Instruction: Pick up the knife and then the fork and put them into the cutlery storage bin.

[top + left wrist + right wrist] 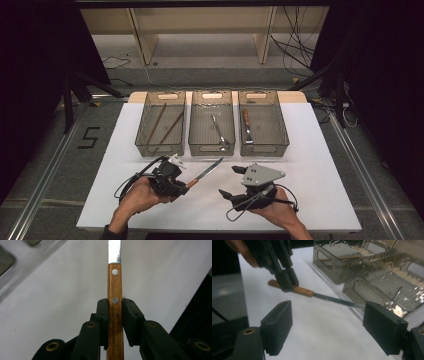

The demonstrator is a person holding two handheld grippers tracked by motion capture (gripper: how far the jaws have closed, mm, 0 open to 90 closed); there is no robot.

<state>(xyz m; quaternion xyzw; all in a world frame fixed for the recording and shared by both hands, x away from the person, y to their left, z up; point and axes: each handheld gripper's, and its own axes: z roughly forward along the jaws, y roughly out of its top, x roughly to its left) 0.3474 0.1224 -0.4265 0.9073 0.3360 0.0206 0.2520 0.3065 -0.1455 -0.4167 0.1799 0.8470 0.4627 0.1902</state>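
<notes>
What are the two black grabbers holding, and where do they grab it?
The left gripper clamps a wooden-handled steel knife by the handle, near its second rivet, blade pointing away. The right gripper holds nothing; its jaws stand open.

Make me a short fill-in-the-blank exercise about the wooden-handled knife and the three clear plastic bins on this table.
1. The left gripper is shut on the wooden-handled knife's ____.
2. The right gripper's jaws stand ____, with nothing between them.
3. The metal spoon lies in the ____ clear plastic bin.

Missing words: handle; open; middle
</notes>
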